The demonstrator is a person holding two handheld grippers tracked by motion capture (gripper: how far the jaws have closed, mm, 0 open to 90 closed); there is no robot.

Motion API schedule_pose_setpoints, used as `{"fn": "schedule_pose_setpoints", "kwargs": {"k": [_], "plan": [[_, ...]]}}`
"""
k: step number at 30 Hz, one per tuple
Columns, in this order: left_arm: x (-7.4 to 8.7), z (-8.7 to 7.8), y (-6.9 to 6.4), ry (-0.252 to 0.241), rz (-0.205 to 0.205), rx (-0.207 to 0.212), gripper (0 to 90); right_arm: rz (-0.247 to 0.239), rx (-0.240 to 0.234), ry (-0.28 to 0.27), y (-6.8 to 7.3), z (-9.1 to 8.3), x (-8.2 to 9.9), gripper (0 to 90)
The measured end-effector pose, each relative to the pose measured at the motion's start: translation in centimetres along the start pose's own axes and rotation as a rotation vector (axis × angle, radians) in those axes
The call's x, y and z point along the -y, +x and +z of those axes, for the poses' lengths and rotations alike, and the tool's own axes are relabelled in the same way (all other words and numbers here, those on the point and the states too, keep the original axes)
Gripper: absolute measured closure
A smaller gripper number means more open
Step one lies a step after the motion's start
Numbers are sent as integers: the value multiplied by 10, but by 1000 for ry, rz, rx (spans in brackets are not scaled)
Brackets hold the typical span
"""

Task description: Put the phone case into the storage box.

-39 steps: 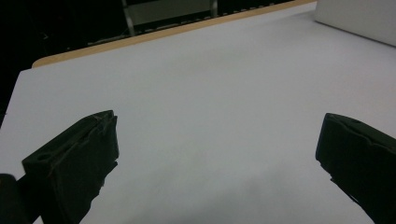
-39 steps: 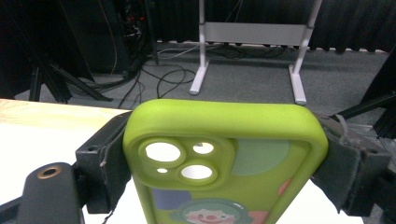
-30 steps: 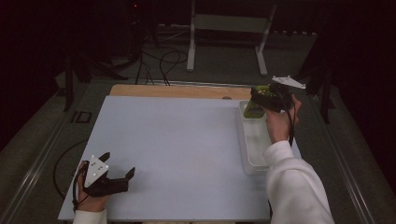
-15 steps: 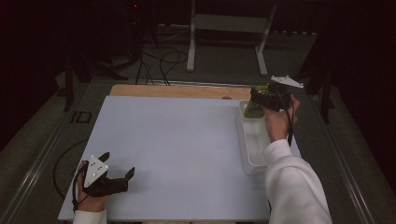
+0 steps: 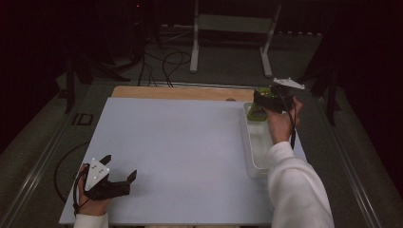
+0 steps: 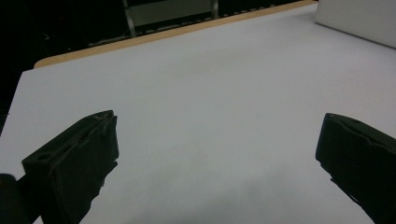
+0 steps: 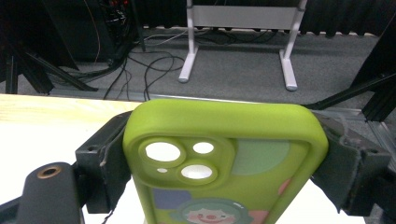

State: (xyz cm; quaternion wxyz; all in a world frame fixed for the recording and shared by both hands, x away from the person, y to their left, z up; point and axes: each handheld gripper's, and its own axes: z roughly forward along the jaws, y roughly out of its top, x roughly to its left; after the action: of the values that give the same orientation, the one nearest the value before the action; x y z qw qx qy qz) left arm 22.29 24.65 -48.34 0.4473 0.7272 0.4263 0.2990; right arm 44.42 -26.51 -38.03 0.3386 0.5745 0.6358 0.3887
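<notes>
**Phone case lifted clear of the bin**

While your left gripper (image 5: 119,183) rests at the lower left of the frame, its jaws spread wide over bare white worktop (image 5: 180,142) and holding nothing, your right gripper (image 5: 267,98) is doing the work at the upper right. Its jaws are closed on the sides of the green phone case (image 7: 224,158), one pad on each long edge; in the right gripper view the case stands upright between them, camera cut-outs at the upper left and a cartoon face at the bottom edge of the frame.

Compared with a second ago, little has shifted: your right hand (image 5: 280,124) has held nearly the same spot over the far end of the clear bin (image 5: 251,156), and the left has not stirred. The case hangs above the bin's top end rather than lying in it, with something green showing in the bin beneath.

That reads as a secure pick-up with the carry yet to begin. You now need somewhere to put it; the open worktop to the left looks the likely place. Keep the squeeze even, since a smooth soft case could slip if tilted.
</notes>
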Motion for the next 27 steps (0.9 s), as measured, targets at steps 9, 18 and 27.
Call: {"fn": "schedule_pose_setpoints", "kwargs": {"k": [9,18,27], "plan": [[0,0,0,0,1,1,0,-2,1,17,3,9,6,156],[0,1,-1,2,3,3,0,2,7,28,4,18,11,156],[0,0,0,0,2,3,0,-8,10,39,6,25,14,155]]}}
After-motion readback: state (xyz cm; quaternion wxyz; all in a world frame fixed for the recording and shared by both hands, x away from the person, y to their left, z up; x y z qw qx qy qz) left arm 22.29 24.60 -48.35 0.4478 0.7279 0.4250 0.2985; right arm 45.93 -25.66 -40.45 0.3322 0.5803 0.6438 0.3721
